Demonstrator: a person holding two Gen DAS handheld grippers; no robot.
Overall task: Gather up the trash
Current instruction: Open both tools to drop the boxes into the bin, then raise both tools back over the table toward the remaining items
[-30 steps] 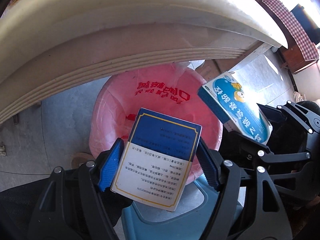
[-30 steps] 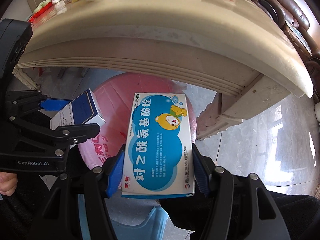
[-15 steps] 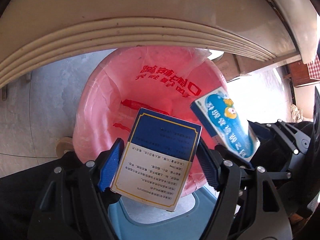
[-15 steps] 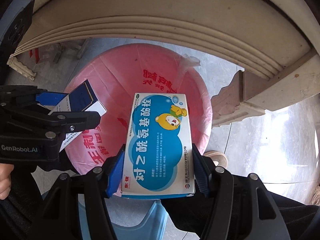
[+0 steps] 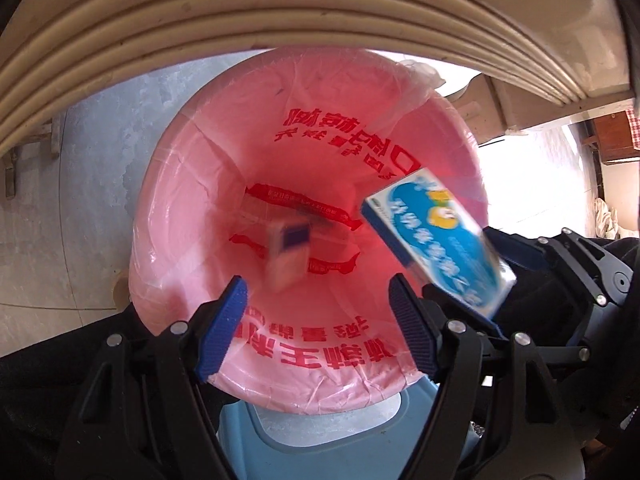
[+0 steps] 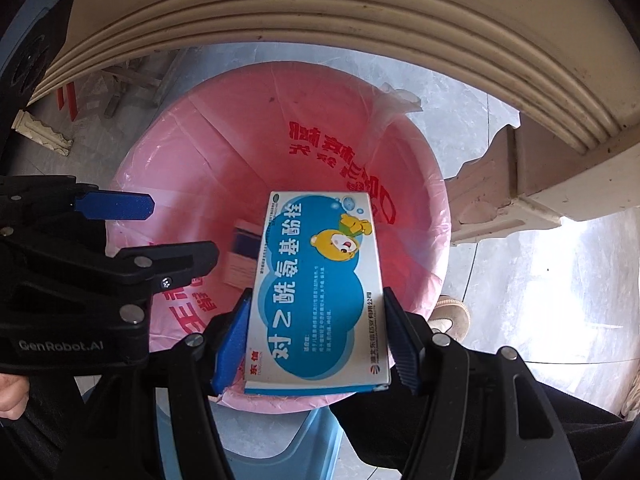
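A pink-bagged trash bin (image 5: 192, 184) (image 6: 168, 184) stands on the floor under the table edge. My left gripper (image 5: 320, 320) is open and empty above the bin's near rim; it also shows in the right wrist view (image 6: 120, 208). A dark blue and white box (image 5: 286, 256) is blurred inside the bin, falling or just landed; it also shows in the right wrist view (image 6: 242, 256). My right gripper (image 6: 316, 340) is shut on a light blue medicine box with a cartoon bear (image 6: 320, 292) (image 5: 436, 240), held over the bin.
The cream table edge (image 5: 280, 8) (image 6: 360, 20) overhangs the bin's far side, with a table leg (image 6: 504, 200) at right. A light blue stool (image 5: 320, 440) sits just below the grippers. Grey floor (image 5: 60, 200) surrounds the bin. A shoe (image 6: 448, 312) shows at right.
My left gripper has opened and let go of the dark blue and white box, which has dropped into the bin. Both grippers have moved closer over the bin.
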